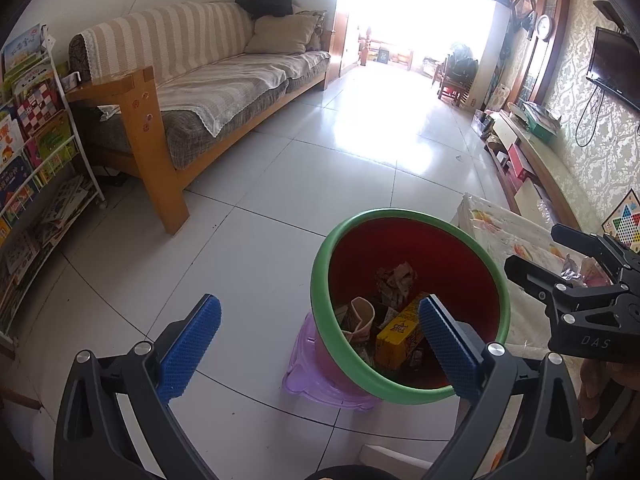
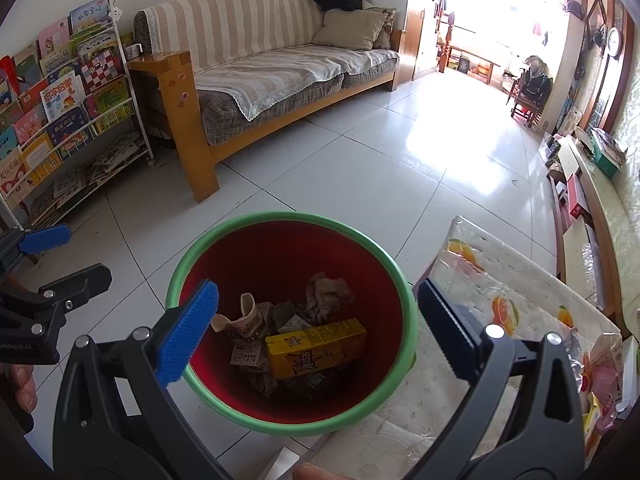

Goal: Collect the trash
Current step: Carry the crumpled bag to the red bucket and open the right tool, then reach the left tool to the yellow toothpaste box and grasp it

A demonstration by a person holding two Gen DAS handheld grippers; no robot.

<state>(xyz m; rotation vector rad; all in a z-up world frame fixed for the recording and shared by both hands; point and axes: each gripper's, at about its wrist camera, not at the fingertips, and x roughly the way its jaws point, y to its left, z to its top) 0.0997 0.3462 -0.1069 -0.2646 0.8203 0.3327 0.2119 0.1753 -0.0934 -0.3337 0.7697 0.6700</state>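
Note:
A red trash bin with a green rim (image 1: 316, 280) (image 2: 176, 276) stands on the tiled floor beside a low table. Inside lie a yellow drink carton (image 1: 398, 330) (image 2: 316, 348), a crushed paper cup (image 1: 360, 318) (image 2: 250, 318) and crumpled paper (image 1: 394, 278) (image 2: 328, 290). My left gripper (image 1: 320, 338) is open and empty, above the bin's left rim. My right gripper (image 2: 318, 326) is open and empty, over the bin's mouth. The right gripper's black body shows at the right of the left wrist view (image 1: 576, 292).
A table with a fruit-print cover (image 2: 492, 300) (image 1: 496, 232) holds more wrappers (image 2: 604, 380) at the right. A purple stool (image 1: 308, 376) sits by the bin. A wooden sofa (image 1: 200, 92) (image 2: 260, 76) and a bookshelf (image 1: 32, 152) (image 2: 60, 112) stand on the left.

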